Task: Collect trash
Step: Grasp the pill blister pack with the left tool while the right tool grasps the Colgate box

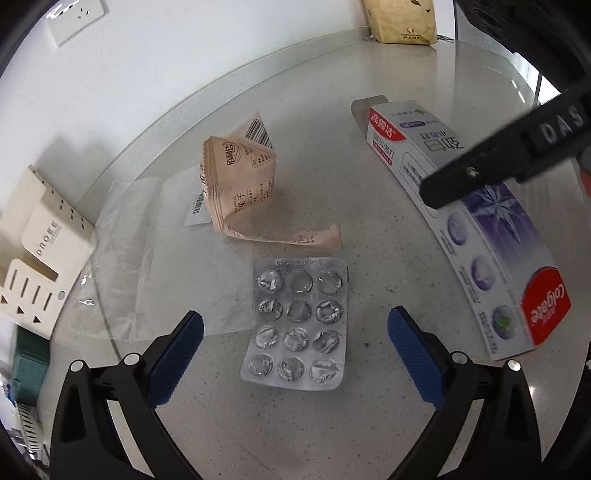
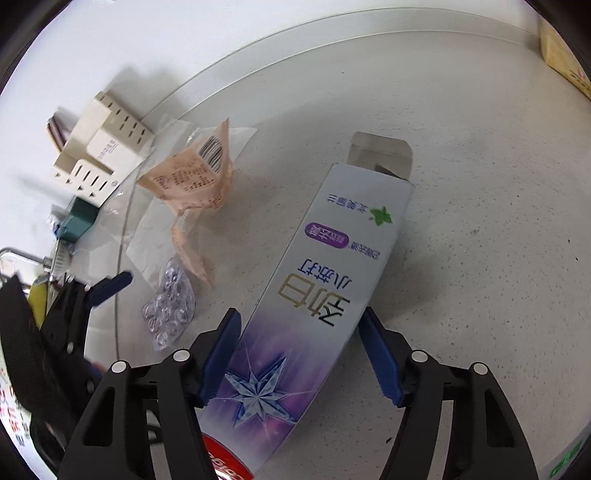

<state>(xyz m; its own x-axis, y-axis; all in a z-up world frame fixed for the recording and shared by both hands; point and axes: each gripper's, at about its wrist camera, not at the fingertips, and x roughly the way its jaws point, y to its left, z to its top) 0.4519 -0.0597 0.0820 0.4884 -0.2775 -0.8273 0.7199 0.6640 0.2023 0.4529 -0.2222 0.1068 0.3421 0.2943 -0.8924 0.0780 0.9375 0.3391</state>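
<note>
An empty silver blister pack (image 1: pixel 295 325) lies on the speckled table, and my left gripper (image 1: pixel 295 315) hangs open just above it, a blue pad on either side. Behind it sit a torn peach snack wrapper (image 1: pixel 240 177) and a clear plastic bag (image 1: pixel 147 258). A long Colgate toothpaste box (image 2: pixel 325 266) lies flat with its far flap open. My right gripper (image 2: pixel 302 313) straddles its near half. The left pad sits at the box's edge and a sliver of table shows beside the right pad. One finger of the right gripper (image 1: pixel 480 173) crosses the box in the left wrist view.
A cream perforated cardboard insert (image 1: pixel 40 251) and a teal box (image 1: pixel 27 369) lie at the table's left edge. A kraft paper bag (image 1: pixel 402 20) stands at the back against the white wall. Bare table (image 2: pixel 498 258) lies to the right of the toothpaste box.
</note>
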